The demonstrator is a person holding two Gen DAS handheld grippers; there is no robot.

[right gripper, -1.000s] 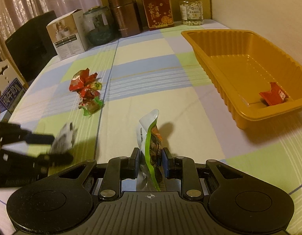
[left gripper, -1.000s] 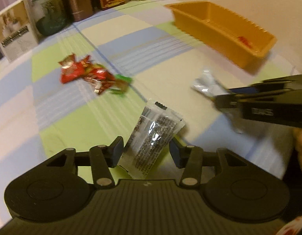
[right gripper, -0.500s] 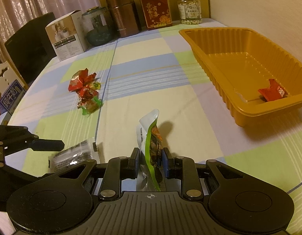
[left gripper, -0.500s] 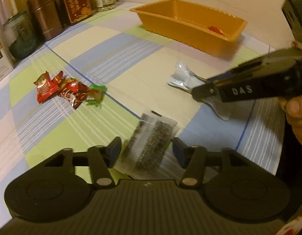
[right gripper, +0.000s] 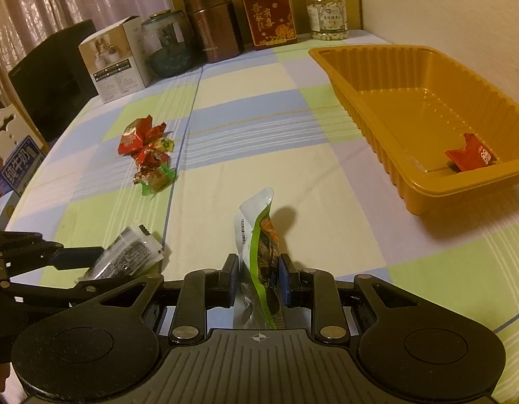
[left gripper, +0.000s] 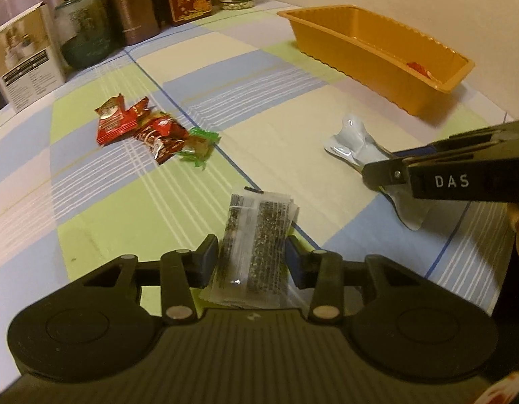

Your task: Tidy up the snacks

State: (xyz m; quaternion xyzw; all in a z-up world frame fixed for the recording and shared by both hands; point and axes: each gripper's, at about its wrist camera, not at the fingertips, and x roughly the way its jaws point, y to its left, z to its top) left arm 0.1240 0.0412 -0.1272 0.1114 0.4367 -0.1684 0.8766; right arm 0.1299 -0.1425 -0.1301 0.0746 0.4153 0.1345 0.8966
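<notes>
L gripper [left gripper: 252,262] jaws closing round the clear seaweed-type packet [left gripper: 256,252] lying on the tablecloth [left gripper: 276,141]; pads look just shy of contact. Keep it centred, squeeze evenly, lift w/o dragging. R gripper [right gripper: 257,277] clenched on green-edged pouch [right gripper: 259,235], held upright; orange tray [right gripper: 427,188] far right.

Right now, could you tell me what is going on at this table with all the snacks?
A person is sorting snacks with two handheld grippers. The right gripper is shut on a green-and-white foil snack pouch, held upright. The left gripper is closing around a clear packet of dark seaweed-like snack. The ribbed orange plastic tray holds one red wrapped candy. A small pile of red and green wrapped candies lies on the checked tablecloth.
</notes>
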